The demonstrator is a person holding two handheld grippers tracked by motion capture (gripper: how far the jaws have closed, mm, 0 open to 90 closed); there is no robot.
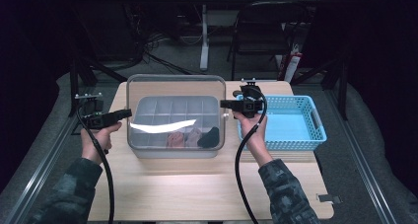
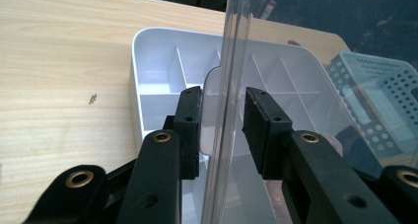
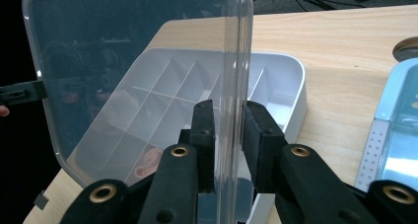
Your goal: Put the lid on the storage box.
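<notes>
Clear lid (image 1: 176, 88) off white divided box (image 1: 148, 110), held upright above it at table centre; left gripper (image 2: 223, 119) jaws narrowed on lid's left edge, right gripper (image 3: 229, 127) jaws narrowed on right edge; lid removal seemingly done, setting it down left; small items in box's near compartments; blue basket (image 1: 315, 116) beside; no readable writing or labels.

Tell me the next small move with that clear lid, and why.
Probably carry the clear lid a little farther off the white divided box and toward bare table. The left gripper and right gripper hold its side edges, and it stands tilted over the compartments.
</notes>
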